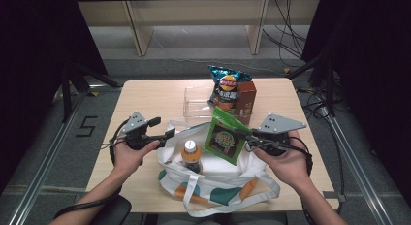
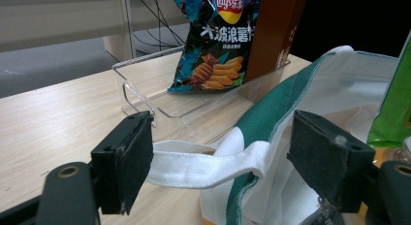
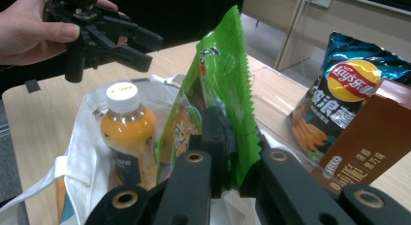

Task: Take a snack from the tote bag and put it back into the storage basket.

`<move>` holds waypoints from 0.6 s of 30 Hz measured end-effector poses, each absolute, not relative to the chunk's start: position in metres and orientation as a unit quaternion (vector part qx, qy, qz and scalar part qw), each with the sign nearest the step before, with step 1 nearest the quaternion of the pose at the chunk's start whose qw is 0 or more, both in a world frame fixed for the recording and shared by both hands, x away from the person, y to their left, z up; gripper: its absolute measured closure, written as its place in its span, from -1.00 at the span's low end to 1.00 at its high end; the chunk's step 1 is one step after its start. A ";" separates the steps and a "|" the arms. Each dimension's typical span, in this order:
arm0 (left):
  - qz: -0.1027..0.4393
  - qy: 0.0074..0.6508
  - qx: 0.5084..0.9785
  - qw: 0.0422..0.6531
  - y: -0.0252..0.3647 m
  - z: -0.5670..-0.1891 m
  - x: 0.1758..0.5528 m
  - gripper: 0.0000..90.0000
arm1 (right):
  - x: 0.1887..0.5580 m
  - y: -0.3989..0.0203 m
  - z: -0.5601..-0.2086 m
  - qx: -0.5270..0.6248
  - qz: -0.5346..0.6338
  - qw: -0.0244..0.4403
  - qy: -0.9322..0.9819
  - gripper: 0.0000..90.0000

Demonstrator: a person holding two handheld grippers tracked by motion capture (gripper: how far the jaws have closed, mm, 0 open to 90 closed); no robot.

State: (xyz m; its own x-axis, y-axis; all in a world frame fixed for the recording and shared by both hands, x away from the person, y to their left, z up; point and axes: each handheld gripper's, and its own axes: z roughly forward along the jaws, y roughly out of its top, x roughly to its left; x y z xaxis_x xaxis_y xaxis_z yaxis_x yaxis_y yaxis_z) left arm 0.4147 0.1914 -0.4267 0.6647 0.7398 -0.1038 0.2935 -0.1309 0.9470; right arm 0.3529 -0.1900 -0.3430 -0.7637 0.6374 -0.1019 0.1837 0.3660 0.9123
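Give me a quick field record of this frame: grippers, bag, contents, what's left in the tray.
left gripper: open, jaws either side of the tote bag's white strap
right gripper: shut on green snack packet, held over bag
tote bag: on table, mouth open
in bag: orange drink bottle, upright
clear tray: Lay's chip bag, brown box

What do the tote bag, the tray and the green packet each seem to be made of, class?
Tote bag: woven cloth, matte; weave shows on its strap in the left gripper view. Tray: clear rigid plastic; the table shows through it. Green packet: probably glossy plastic film, with a serrated edge.
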 end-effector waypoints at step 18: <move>0.199 0.355 0.722 0.559 0.190 -0.427 0.415 -0.49 | 0.359 -0.191 -0.332 0.258 0.499 0.237 0.793 0.92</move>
State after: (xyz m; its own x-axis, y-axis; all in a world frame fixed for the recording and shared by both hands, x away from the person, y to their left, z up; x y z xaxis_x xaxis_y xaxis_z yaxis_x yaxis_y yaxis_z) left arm 0.4150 0.1903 -0.4267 0.6684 0.7358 -0.1085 0.2899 -0.1234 0.9491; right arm 0.3595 -0.1915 -0.3317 -0.7543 0.6458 -0.1183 0.1730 0.3693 0.9130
